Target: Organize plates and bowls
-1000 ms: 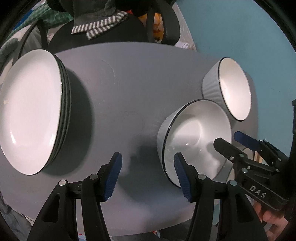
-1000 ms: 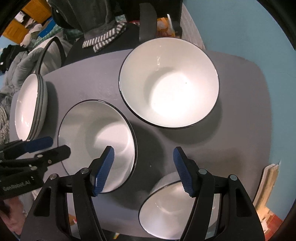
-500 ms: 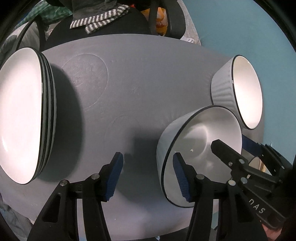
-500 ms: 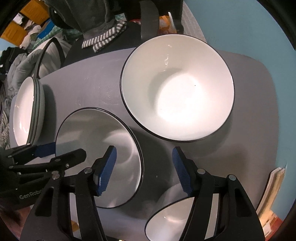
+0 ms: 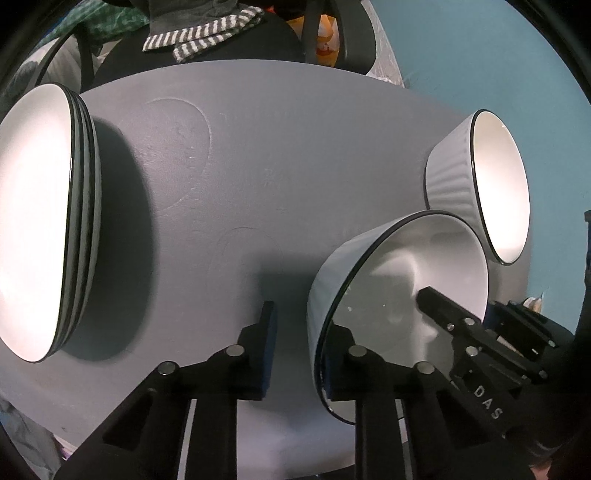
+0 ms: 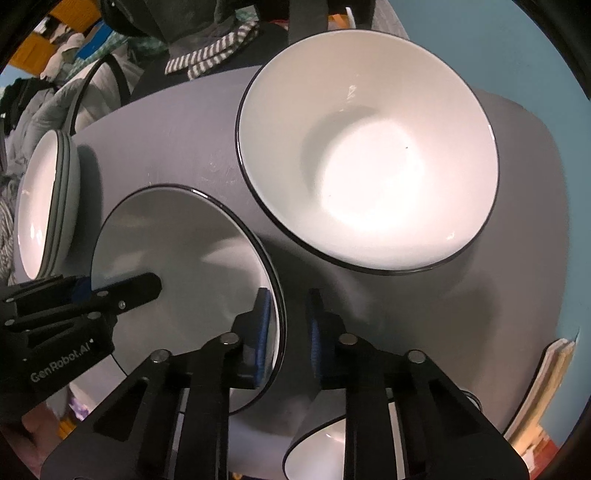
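A white bowl with a dark rim (image 5: 424,266) (image 6: 177,258) stands on the grey table (image 5: 258,147). My left gripper (image 5: 301,350) (image 6: 114,286) straddles its near-left rim, one finger outside and one inside. Its jaws are closing; table still shows between the outer pad and the wall. My right gripper (image 6: 288,332) (image 5: 461,306) straddles the opposite rim. Its jaws are closing too, with a gap left at the outer pad. A second, ribbed bowl (image 5: 498,184) (image 6: 369,166) sits behind it. Stacked plates (image 5: 33,221) (image 6: 37,214) lie at the table's left.
A third bowl (image 6: 325,450) sits at the near table edge, under my right gripper. A dark chair with a striped cloth (image 5: 203,33) stands behind the table. Books or papers (image 6: 543,387) lie past the right edge, by the blue wall.
Both grippers have sunk closer to the bowl, and their jaws have narrowed from wide open to a small gap around its rim. The bowl stays on the table.
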A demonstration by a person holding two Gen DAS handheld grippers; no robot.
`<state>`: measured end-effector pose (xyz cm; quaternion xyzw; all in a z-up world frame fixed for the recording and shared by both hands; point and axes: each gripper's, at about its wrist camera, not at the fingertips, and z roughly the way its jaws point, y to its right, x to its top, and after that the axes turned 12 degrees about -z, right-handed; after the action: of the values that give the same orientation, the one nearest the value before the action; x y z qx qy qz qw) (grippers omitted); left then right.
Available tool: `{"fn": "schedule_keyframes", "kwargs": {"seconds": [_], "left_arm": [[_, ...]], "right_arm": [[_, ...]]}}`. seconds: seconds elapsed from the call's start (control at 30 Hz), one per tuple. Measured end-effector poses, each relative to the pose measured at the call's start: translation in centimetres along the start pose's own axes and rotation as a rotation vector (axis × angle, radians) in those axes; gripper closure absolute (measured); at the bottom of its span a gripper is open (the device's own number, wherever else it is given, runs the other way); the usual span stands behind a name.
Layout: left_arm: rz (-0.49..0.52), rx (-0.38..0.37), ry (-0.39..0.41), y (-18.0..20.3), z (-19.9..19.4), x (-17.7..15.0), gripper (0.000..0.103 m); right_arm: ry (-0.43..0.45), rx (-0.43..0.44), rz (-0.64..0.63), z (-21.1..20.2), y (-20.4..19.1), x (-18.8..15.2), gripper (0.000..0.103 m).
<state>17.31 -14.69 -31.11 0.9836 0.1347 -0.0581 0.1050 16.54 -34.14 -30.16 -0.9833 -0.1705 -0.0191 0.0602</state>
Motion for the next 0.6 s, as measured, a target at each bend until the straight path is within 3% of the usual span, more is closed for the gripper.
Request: {"fn": "schedule_keyframes", "kwargs": {"seconds": [0.23, 0.43, 0.6], "left_arm": [[0.002, -0.011, 0.004, 0.2, 0.6, -0.7, 0.089], [0.008, -0.030, 0.021, -0.2, 0.3, -1.7, 0.092], [0.010, 0.000, 0.018, 0.5, 0.6, -1.5, 0.091]], "right_arm": [[0.002, -0.002, -0.023, -0.2, -0.8, 0.1, 0.094], [0.009, -0.008, -0.022, -0.6, -0.7, -0.1, 0.095], [0.004, -0.017, -0.031, -1.0, -0.7, -0.5, 0.095]]}}
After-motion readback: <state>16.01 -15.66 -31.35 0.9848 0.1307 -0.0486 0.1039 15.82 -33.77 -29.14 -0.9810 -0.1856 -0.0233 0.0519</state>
